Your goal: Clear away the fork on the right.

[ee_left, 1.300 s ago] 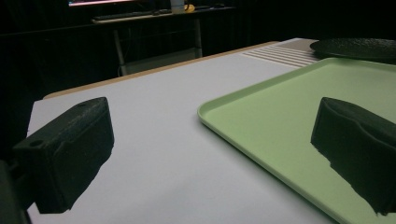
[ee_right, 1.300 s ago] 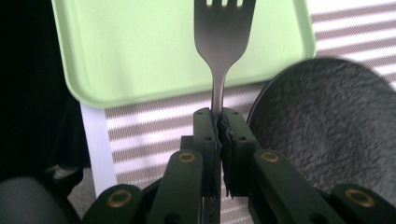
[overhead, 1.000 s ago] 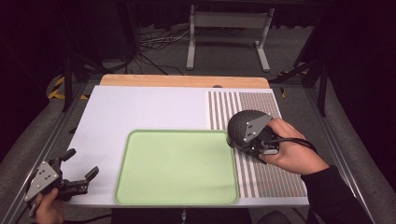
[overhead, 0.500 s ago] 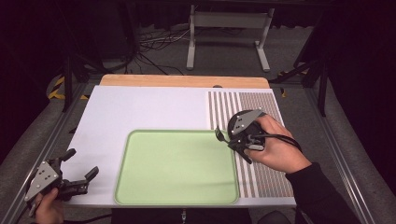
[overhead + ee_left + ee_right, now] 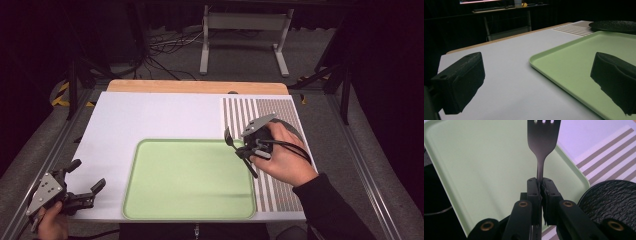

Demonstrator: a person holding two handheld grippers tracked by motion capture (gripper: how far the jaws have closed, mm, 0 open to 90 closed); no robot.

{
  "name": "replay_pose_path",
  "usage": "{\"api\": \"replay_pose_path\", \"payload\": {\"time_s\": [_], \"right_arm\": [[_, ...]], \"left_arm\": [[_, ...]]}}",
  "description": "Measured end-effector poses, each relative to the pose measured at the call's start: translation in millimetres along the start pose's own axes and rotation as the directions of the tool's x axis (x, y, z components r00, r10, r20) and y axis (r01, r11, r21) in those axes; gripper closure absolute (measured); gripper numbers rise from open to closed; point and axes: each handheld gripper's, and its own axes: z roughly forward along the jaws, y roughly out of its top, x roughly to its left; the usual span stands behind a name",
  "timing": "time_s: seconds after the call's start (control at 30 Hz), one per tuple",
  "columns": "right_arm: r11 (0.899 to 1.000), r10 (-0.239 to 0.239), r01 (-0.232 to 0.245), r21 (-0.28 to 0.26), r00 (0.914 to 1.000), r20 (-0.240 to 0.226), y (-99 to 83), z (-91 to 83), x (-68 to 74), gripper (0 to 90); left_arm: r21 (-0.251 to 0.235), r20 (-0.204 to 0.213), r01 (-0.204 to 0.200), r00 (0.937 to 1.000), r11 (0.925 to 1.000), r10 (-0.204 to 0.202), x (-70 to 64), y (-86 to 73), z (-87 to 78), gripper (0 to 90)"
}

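Observation:
My right gripper is shut on a black fork and hovers over the right edge of the green tray. In the right gripper view the jaws pinch the fork at its neck, tines pointing away over the tray. A black textured plate lies on the striped mat, mostly hidden under the hand; it also shows beside the jaws. My left gripper rests open at the table's front left corner, with nothing between its pads.
The white table top ends at a wooden strip at the back. Metal rails run along both sides. A stand and cables lie on the floor beyond. The left gripper view has the tray and the plate.
My right gripper has moved left from over the black plate to the tray's right edge, carrying the fork. The left gripper has stayed put.

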Motion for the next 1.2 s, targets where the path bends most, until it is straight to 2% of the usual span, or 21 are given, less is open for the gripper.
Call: {"api": "replay_pose_path", "payload": {"time_s": [0.2, 0.3, 0.4, 0.53, 0.7, 0.73, 0.77, 0.93, 0.97, 1.0, 1.07, 1.1, 1.2], "right_arm": [[0.997, 0.082, -0.082, -0.003, 0.9964, 0.022, 2.5, 9.1, 2.0, 85.0], [0.995, 0.099, -0.1, 0.005, 0.9945, 0.034, 3.1, 12.3, 2.6, 85.0], [0.989, 0.145, -0.146, 0.019, 0.9887, 0.035, 3.7, 17.3, 2.4, 85.0], [0.984, 0.172, -0.174, 0.027, 0.9839, 0.048, 5.2, 22.0, 2.5, 85.0], [0.982, 0.182, -0.184, 0.036, 0.9824, 0.042, 4.5, 30.0, 3.3, 85.0], [0.976, 0.211, -0.213, 0.045, 0.9766, 0.042, 3.2, 34.1, 3.1, 85.0], [0.976, 0.211, -0.213, 0.045, 0.9766, 0.042, 3.2, 34.1, 3.1, 85.0], [0.954, 0.289, -0.293, 0.063, 0.9554, 0.058, 0.2, 42.5, 1.3, 85.0], [0.954, 0.289, -0.293, 0.063, 0.9554, 0.058, 0.2, 42.5, 1.3, 85.0], [0.943, 0.32, -0.324, 0.074, 0.9451, 0.065, -0.7, 45.1, 0.0, 85.0], [0.94, 0.327, -0.331, 0.077, 0.9428, 0.065, -1.1, 45.9, -0.4, 85.0], [0.933, 0.344, -0.349, 0.088, 0.9365, 0.07, -1.5, 47.9, -0.2, 85.0], [0.928, 0.355, -0.36, 0.097, 0.9323, 0.07, -2.4, 51.3, 0.8, 85.0]], "left_arm": [[0.0, 0.001, -0.001, 1.0, 1.0, 0.001, 0.0, 0.0, 0.1, 0.0], [0.0, 0.001, -0.001, 1.0, 1.0, 0.001, -0.1, 0.1, 0.1, 0.0], [0.002, 0.001, -0.002, 1.0, 1.0, 0.002, -0.2, 0.2, 0.0, 0.0], [0.0, 0.001, -0.001, 1.0, 1.0, 0.001, 0.0, 0.0, 0.1, 0.0], [0.001, 0.001, -0.001, 1.0, 1.0, 0.001, -0.2, 0.2, -0.1, 0.0], [0.0, 0.002, -0.001, 1.0, 1.0, 0.001, -0.2, 0.1, 0.0, 0.0], [0.0, 0.002, -0.001, 1.0, 1.0, 0.001, -0.2, 0.1, 0.0, 0.0], [0.001, 0.001, 0.001, 1.0, 1.0, -0.001, 0.1, 0.0, 0.1, 0.0], [0.001, 0.001, 0.001, 1.0, 1.0, -0.001, 0.1, 0.0, 0.1, 0.0], [0.0, 0.001, 0.001, 1.0, 1.0, -0.001, 0.1, -0.1, 0.1, 0.0], [0.0, 0.001, 0.002, 1.0, 1.0, -0.002, 0.1, -0.1, 0.1, 0.0], [0.001, 0.002, 0.001, 1.0, 1.0, -0.001, 0.1, -0.1, 0.1, 0.0], [0.001, 0.001, 0.002, 1.0, 1.0, -0.002, 0.2, 0.0, 0.0, 0.0]]}}
